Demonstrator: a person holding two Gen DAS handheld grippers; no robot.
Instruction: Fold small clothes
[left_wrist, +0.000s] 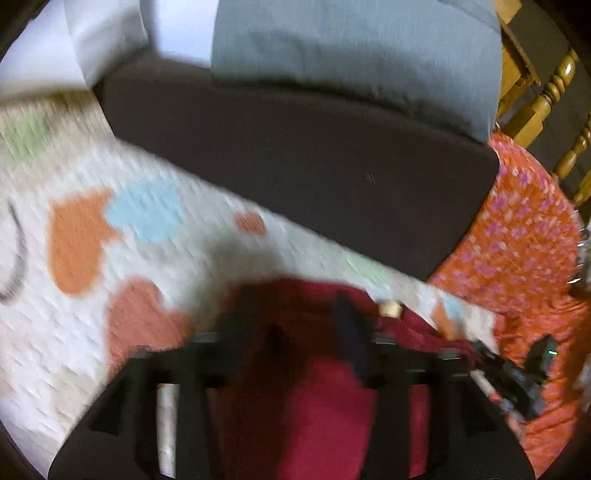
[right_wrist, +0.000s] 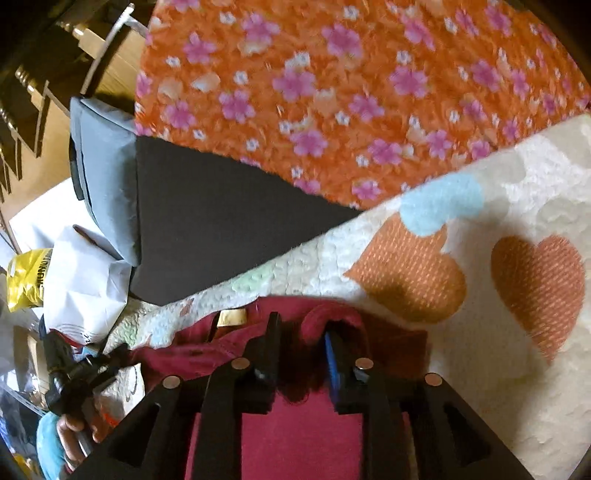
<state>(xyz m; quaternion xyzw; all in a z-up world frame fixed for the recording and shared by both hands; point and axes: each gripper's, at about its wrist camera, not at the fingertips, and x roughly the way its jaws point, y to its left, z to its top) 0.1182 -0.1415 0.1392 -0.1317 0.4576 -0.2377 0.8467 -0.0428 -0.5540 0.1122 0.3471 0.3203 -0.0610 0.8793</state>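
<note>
A dark red garment lies on a white quilt with heart shapes. In the left wrist view my left gripper is down on the garment with red cloth bunched between its fingers; the view is blurred. In the right wrist view my right gripper has a fold of the same red garment between its fingers, near the collar with a tan label. The other gripper and the hand holding it show at lower left.
A dark cushion with a grey pillow on it lies beyond the quilt. An orange flowered cloth covers the area beside it. Wooden chair spindles stand at the edge. White and yellow bags sit nearby.
</note>
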